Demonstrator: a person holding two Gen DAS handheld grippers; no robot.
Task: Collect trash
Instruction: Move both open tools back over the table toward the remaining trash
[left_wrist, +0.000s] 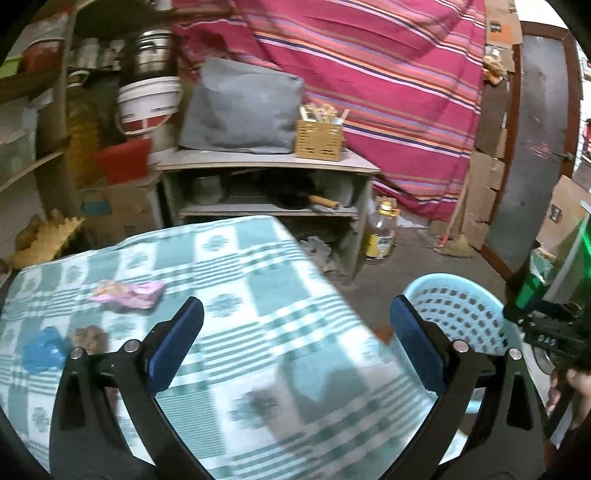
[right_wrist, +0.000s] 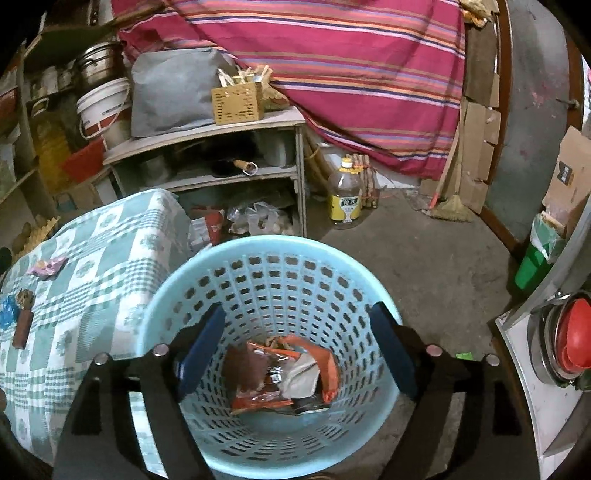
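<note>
Both claws agape, right claw (right_wrist: 299, 347) tilted over basket (right_wrist: 258, 251), left claw (left_wrist: 295, 332) above table (left_wrist: 258, 295)

Left gripper (left_wrist: 295, 339): fingers (left_wrist: 177, 347) spread wide, nothing between, pointing forward and down. Right gripper (right_wrist: 299, 350): fingers (right_wrist: 201, 354) apart, nothing gripped, angled steeply down. Right gripper body also visible at right edge of left wrist view, hand (left_wrist: 576, 391) behind it.

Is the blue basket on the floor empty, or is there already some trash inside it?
Not empty. The blue basket holds crumpled wrappers, orange and silver, at its bottom; they cover only the base.
</note>
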